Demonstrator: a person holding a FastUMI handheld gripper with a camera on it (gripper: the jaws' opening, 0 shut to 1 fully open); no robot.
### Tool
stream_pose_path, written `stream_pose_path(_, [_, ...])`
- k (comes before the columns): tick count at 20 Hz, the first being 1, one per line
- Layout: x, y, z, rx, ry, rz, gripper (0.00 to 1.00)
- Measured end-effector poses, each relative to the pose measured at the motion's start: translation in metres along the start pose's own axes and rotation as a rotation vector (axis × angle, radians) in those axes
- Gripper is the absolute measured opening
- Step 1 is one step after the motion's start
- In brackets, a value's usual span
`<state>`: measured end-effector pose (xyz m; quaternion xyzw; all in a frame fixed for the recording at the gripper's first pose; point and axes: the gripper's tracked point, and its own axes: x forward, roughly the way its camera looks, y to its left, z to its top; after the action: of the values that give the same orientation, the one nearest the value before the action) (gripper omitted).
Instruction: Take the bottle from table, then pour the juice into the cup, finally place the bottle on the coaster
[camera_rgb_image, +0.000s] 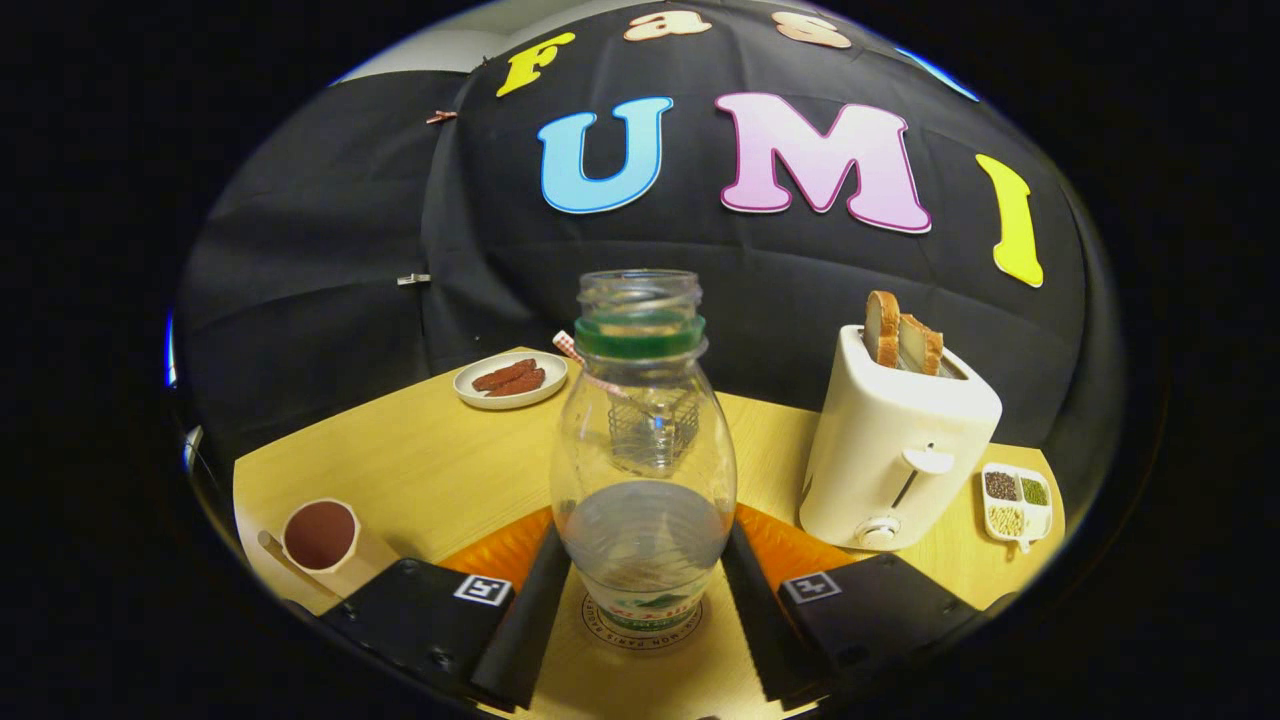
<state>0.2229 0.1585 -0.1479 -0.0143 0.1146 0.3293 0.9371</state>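
Stood upright on the coaster (640, 625), the clear bottle (643, 460), cap off, between the fingers of the gripper (643, 640). Seemed parted alongside it; contact impossible to tell. Sat left on the table (420, 470), the cup (322, 537), filled dark.

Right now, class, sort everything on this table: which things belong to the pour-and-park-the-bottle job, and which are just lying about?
Job:
bottle, upright between the tongs, both fingers against it
cup, holding dark liquid
coaster, under the bottle

Lying about:
toaster with bread
plate of sausages
seed tray
orange mat
basket behind the bottle
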Motion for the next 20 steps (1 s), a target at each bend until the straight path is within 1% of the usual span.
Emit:
stream_pose_path(1, [-0.003,0.002,0.001,0.0,0.004,0.005,0.9])
stream_pose_path(2, [-0.002,0.003,-0.001,-0.003,0.007,0.005,1.0])
stream_pose_path(7, [-0.015,0.003,0.0,-0.028,0.017,-0.013,1.0])
stream_pose_path(12, [-0.044,0.007,0.008,-0.038,0.018,-0.024,0.99])
stream_pose_path(14, [-0.061,0.001,0.019,-0.04,0.001,-0.052,0.98])
stream_pose_path(16, [-0.079,0.002,0.034,0.0,-0.032,-0.059,0.98])
stream_pose_path(20, [-0.124,-0.009,0.069,0.014,-0.096,-0.123,0.98])
